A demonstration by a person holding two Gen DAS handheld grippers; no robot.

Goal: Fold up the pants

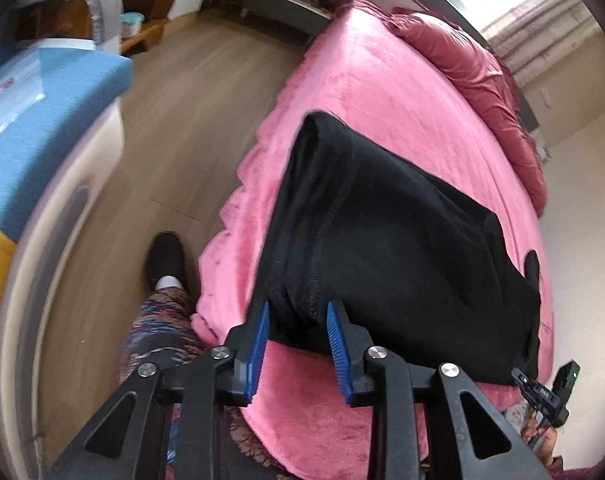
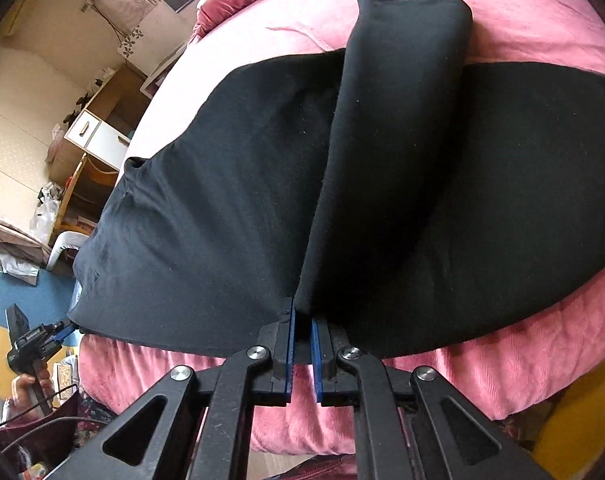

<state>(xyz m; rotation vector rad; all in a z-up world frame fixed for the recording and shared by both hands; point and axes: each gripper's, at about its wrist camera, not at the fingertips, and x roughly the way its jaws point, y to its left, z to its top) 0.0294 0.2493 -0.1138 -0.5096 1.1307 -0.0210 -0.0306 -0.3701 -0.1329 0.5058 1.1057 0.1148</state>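
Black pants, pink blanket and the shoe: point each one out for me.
black pants (image 1: 382, 240), left wrist view, middle of the cloth
pink blanket (image 1: 374, 80), left wrist view, bare top
shoe (image 1: 165, 258), left wrist view, upper
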